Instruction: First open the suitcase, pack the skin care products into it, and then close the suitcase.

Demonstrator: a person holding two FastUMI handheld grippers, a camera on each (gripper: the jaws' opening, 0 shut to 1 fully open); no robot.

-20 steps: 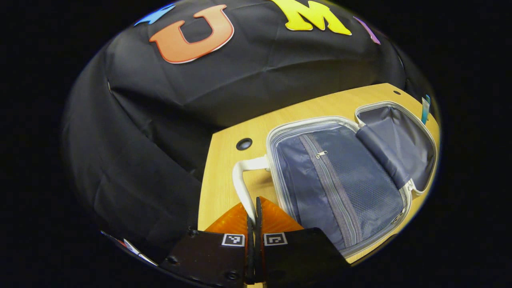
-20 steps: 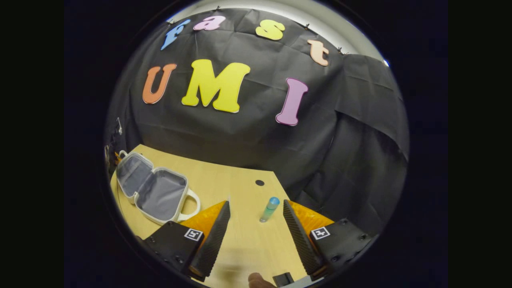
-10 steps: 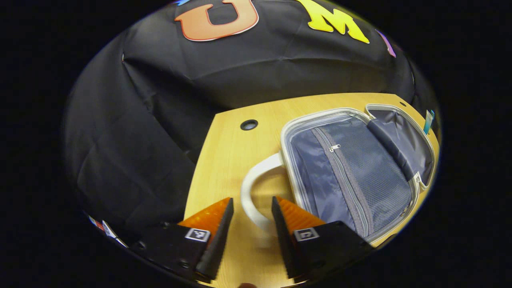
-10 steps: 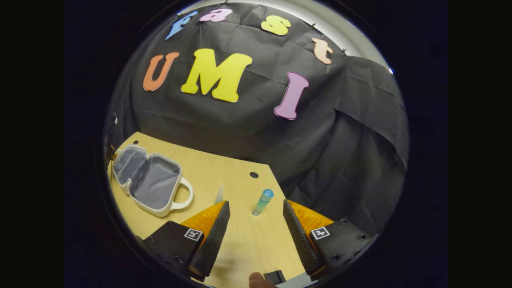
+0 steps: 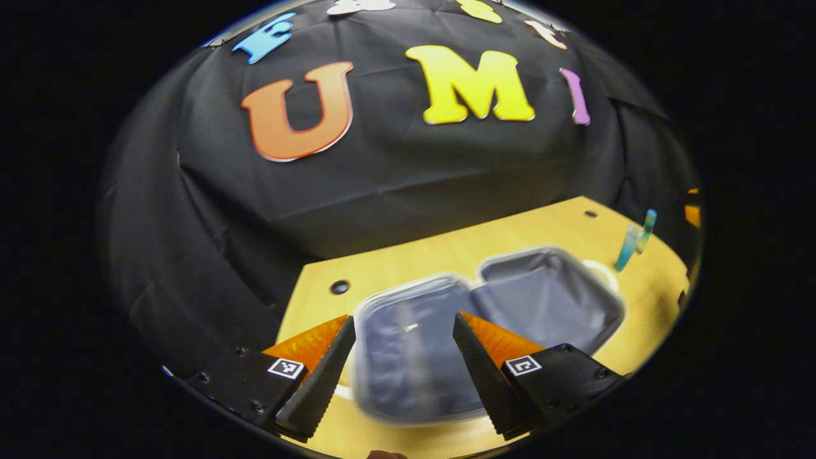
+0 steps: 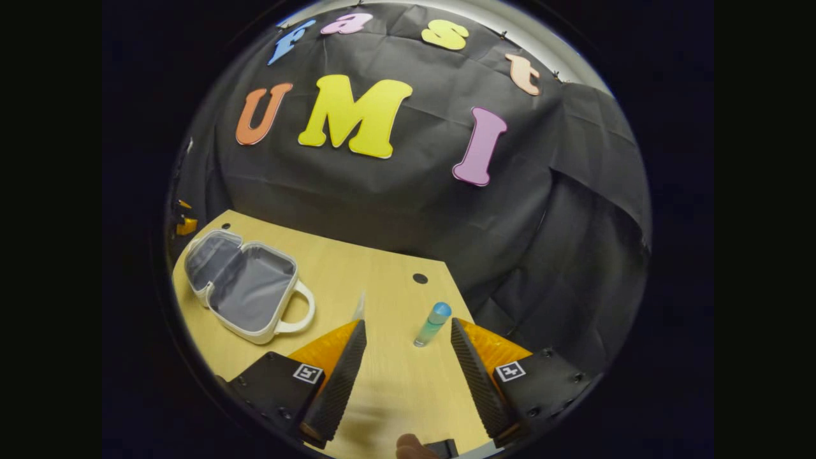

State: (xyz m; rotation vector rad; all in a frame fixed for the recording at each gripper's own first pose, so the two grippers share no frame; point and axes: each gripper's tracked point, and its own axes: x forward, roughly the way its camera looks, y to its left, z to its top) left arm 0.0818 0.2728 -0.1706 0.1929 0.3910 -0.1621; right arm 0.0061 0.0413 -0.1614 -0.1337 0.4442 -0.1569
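Wooden surface point(image 6: 395, 389) against black cloth wall. Suitcase point(image 6: 245, 290) lies open flat on it, both halves showing grey lining, white handle point(image 6: 299, 315) toward the right gripper. Left gripper point(image 5: 403, 370) hangs over the suitcase point(image 5: 446, 338), jaws open, nothing between them; that view is blurred. Right gripper point(image 6: 403, 376) jaws open, empty. Bottle point(image 6: 432, 324), blue cap, stands upright just ahead between its fingers, well apart from the suitcase. Bottle point(image 5: 635, 239) stands beyond the case.
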